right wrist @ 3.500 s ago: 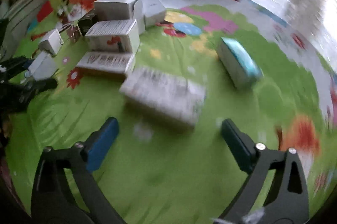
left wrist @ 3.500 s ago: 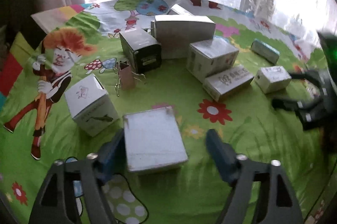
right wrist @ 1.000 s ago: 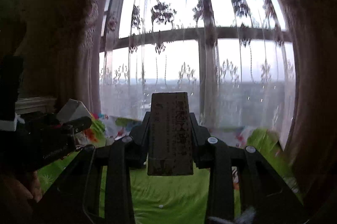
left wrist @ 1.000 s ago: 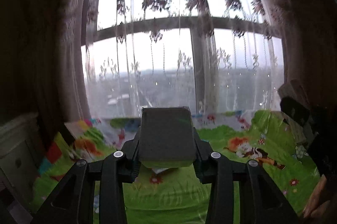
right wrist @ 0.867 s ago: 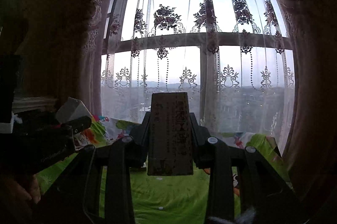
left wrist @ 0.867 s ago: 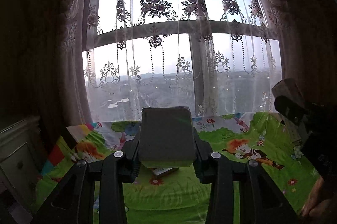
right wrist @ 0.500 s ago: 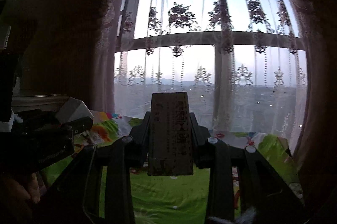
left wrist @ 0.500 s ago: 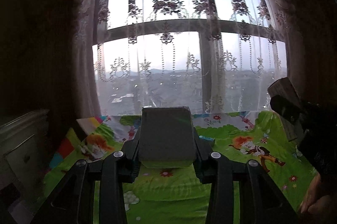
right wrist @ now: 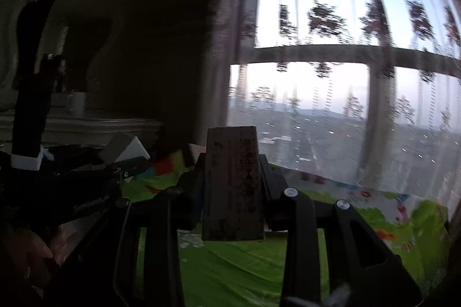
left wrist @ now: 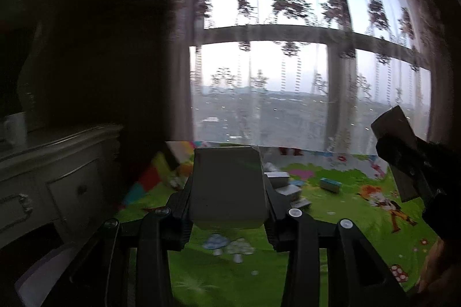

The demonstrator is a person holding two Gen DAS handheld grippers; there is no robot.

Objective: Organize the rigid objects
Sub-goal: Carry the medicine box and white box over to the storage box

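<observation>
My left gripper (left wrist: 227,209) is shut on a plain grey-white box (left wrist: 227,186) and holds it high above the green cartoon mat (left wrist: 331,243). My right gripper (right wrist: 233,206) is shut on a narrow printed box (right wrist: 232,186), also raised. The right gripper with its box shows at the right edge of the left wrist view (left wrist: 400,154); the left gripper with its box shows at the left of the right wrist view (right wrist: 124,151). Several boxes (left wrist: 283,186) remain on the mat far ahead, one with a teal top (left wrist: 330,184).
A white dresser with drawers (left wrist: 52,188) stands at the left, a white mug (left wrist: 14,128) on top. A lace-curtained window (left wrist: 302,70) fills the far wall. The mat's edge meets the dresser at the left.
Both grippers, each still holding its box, have swung left: the window slid to the right and the dresser and dark wall came into view. The views are blurred by motion.
</observation>
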